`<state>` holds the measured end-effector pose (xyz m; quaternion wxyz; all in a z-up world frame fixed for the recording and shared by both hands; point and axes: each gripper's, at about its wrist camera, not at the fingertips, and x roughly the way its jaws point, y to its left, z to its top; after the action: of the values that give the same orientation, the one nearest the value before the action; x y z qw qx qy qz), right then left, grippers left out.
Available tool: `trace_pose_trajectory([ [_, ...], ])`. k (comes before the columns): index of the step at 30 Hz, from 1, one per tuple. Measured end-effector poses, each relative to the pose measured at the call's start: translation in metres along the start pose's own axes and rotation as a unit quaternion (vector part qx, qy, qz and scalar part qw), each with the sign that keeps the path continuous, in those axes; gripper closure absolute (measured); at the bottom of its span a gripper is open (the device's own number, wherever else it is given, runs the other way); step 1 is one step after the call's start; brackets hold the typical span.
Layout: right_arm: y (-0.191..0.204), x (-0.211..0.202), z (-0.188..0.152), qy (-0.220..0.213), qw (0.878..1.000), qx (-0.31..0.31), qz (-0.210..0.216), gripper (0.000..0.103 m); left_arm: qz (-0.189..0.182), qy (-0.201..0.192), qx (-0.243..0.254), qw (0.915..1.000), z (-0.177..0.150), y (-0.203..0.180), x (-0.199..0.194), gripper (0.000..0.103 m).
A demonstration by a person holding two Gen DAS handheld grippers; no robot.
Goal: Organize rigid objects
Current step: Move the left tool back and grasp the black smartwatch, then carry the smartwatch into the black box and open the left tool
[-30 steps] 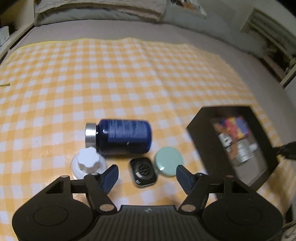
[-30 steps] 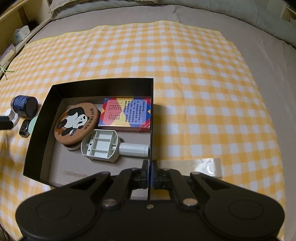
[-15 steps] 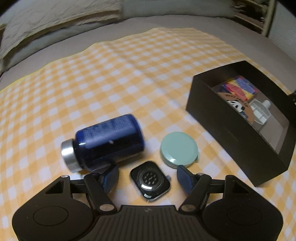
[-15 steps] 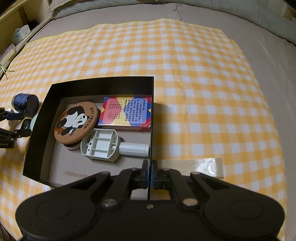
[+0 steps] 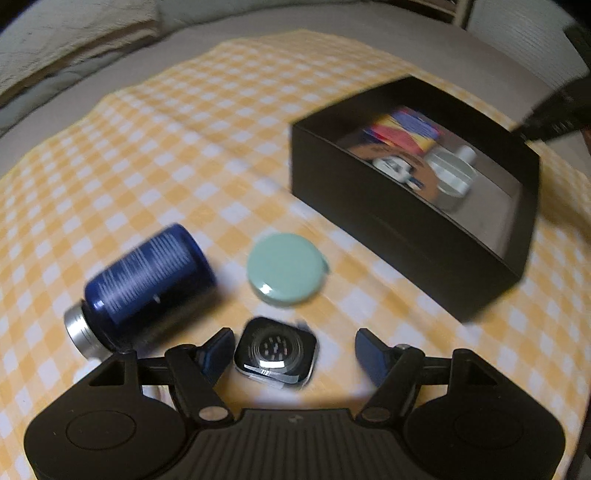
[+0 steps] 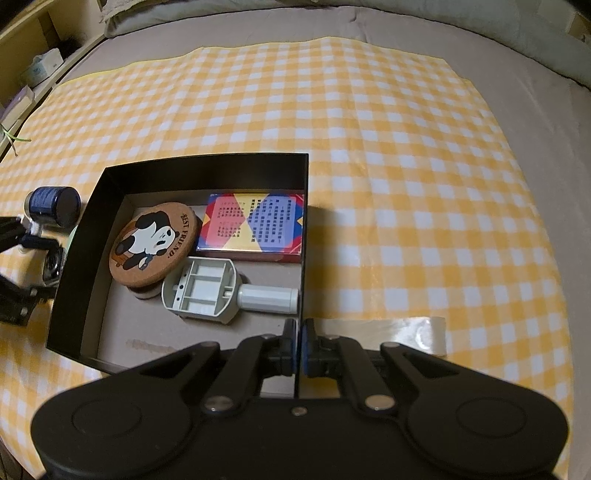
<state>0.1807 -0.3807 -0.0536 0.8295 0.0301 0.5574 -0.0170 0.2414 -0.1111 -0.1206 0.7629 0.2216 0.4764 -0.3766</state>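
Observation:
My left gripper [image 5: 294, 349] is open low over the yellow checked cloth, its jaws on either side of a black watch body [image 5: 276, 350] lying face down. A mint round case [image 5: 286, 273] lies just beyond it, and a blue bottle [image 5: 147, 284] lies on its side to the left. The black box [image 5: 406, 229] stands to the right. In the right wrist view my right gripper [image 6: 298, 347] is shut on the near right wall of the black box [image 6: 302, 295]. Inside lie a panda coaster [image 6: 153, 242], a colourful card box [image 6: 255, 225] and a grey plastic tool [image 6: 207, 291].
A strip of clear tape [image 6: 399, 332] lies on the cloth right of the box. A white knob [image 5: 85, 373] is mostly hidden behind my left gripper. The cloth covers a grey bed with pillows [image 6: 221, 22] at the far side. Shelves [image 6: 33, 70] stand at the left.
My left gripper has swung right and moved in around the watch body, so the box now shows more centrally. The right gripper has kept its hold on the box wall.

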Motion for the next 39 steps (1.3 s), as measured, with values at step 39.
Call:
trace_pose_trajectory([
  [39,-0.002,0.0,0.0,0.001,1.0,-0.004,-0.003,0.099,0.021,-0.015,-0.095,0.9951,0.014,0.0,-0.027,0.056],
])
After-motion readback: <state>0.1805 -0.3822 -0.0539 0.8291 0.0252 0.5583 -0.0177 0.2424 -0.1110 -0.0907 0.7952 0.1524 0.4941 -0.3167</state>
